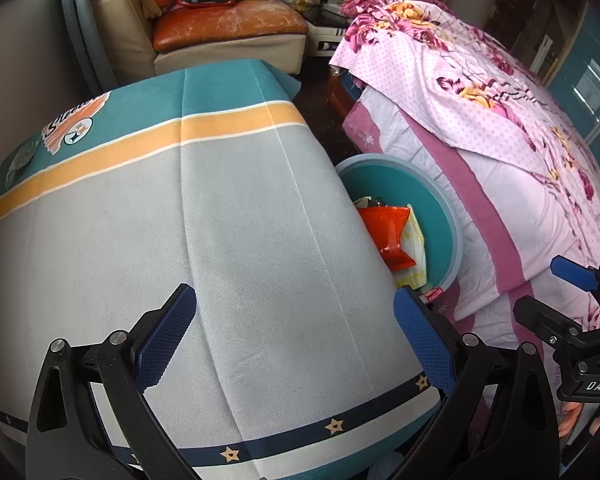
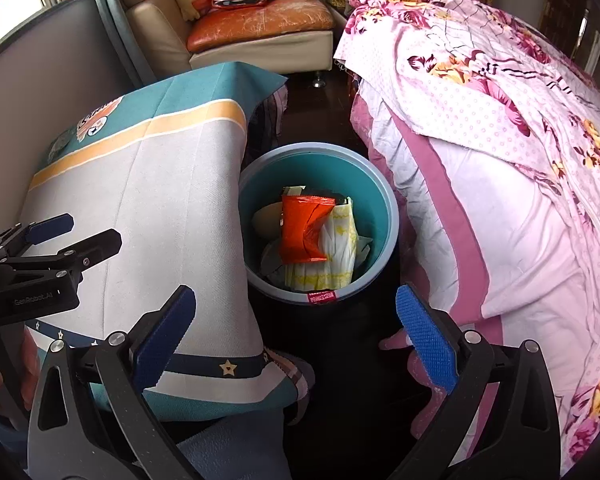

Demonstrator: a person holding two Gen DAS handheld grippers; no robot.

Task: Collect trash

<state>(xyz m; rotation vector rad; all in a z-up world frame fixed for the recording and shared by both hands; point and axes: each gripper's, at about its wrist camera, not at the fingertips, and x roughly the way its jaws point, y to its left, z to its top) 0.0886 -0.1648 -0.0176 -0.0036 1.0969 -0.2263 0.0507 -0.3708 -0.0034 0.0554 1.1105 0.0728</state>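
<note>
Both grippers are spread wide with nothing between the pads. The right gripper (image 2: 296,328) hangs just above the near rim of the bin (image 2: 388,208), jaws empty; the left gripper (image 1: 296,332) hovers over the cloth (image 1: 204,216) left of the bin, also empty. Trash is already in the bin: an orange wrapper (image 2: 305,227) on top, a white-yellow wrapper (image 2: 340,248) beside it, and stuff underneath I can't make out. From the left wrist the cloth hides half the bin. The bed (image 2: 500,160) sits right of the bin.
</note>
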